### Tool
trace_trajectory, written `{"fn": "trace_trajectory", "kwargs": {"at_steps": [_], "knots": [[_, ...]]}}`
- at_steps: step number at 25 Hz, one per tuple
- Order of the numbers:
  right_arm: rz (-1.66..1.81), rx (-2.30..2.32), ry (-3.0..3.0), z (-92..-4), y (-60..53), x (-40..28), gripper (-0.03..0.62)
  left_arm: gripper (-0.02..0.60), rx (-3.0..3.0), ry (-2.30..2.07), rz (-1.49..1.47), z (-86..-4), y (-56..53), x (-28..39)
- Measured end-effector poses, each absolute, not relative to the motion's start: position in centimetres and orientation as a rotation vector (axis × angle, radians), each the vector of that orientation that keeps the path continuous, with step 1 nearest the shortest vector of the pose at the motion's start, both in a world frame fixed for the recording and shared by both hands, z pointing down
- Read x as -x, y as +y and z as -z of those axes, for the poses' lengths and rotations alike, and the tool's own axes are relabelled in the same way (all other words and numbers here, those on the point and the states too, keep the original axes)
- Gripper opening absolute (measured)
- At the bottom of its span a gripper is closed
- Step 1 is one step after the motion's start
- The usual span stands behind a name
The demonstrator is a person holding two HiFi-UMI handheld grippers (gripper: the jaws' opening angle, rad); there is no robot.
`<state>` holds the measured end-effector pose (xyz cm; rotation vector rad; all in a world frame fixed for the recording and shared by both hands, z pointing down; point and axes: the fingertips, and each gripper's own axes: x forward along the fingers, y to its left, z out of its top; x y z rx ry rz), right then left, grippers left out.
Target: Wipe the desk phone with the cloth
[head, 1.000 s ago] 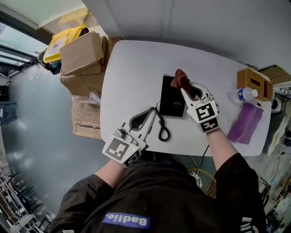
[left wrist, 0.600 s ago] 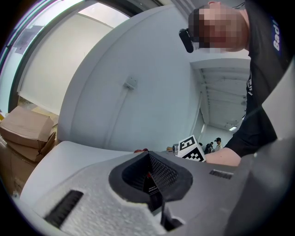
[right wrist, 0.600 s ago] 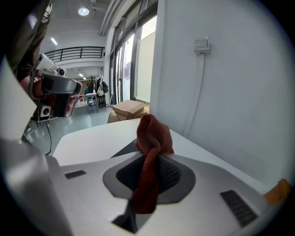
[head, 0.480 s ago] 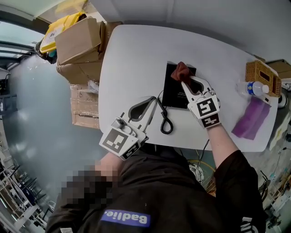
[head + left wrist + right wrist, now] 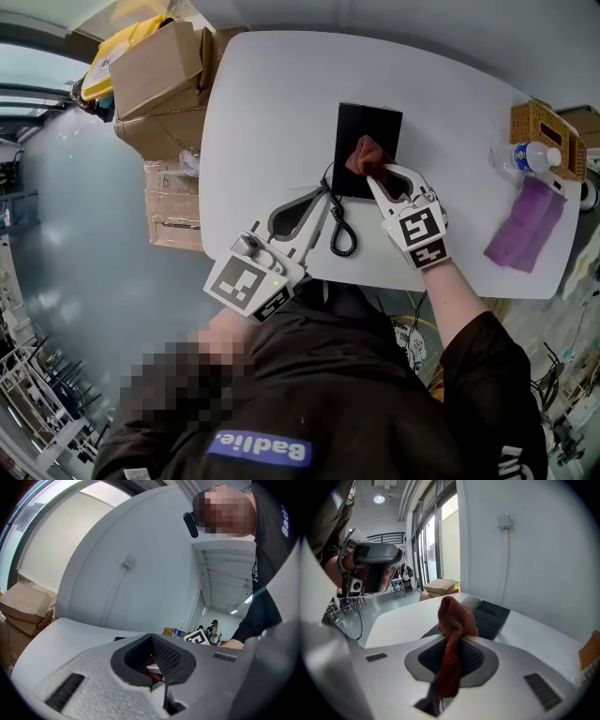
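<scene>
The black desk phone (image 5: 368,131) lies flat in the middle of the white table (image 5: 272,103). My right gripper (image 5: 372,178) is shut on a red-brown cloth (image 5: 366,156), and the bunched cloth presses on the phone's near end. In the right gripper view the cloth (image 5: 453,620) hangs between the jaws of that gripper (image 5: 457,641), with the phone (image 5: 491,615) just beyond. My left gripper (image 5: 322,197) rests on the table left of the phone, jaws shut with nothing seen between them, beside the coiled cord (image 5: 340,232). The left gripper view shows its tips (image 5: 151,636) meeting.
Cardboard boxes (image 5: 159,75) and a yellow bag (image 5: 101,82) stand off the table's left edge. At the right end are a wicker basket (image 5: 544,131), a water bottle (image 5: 525,157) and a purple cloth (image 5: 525,227). The near table edge is close to my body.
My right gripper has drawn the cloth along the phone from its far end to its near end. The left gripper has shifted slightly closer to the phone.
</scene>
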<state>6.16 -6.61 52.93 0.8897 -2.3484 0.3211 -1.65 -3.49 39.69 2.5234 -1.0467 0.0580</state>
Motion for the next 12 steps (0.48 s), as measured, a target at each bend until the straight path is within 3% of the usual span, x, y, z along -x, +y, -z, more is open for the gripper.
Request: {"fn": "trace_trajectory", "kwargs": {"at_steps": [12], "knots": [[-0.409, -0.777, -2.326, -56.2, 1.4, -4.9, 0.069, 0.012, -2.527, -1.012, -0.058, -39.4, -0.4, 0.5]]}}
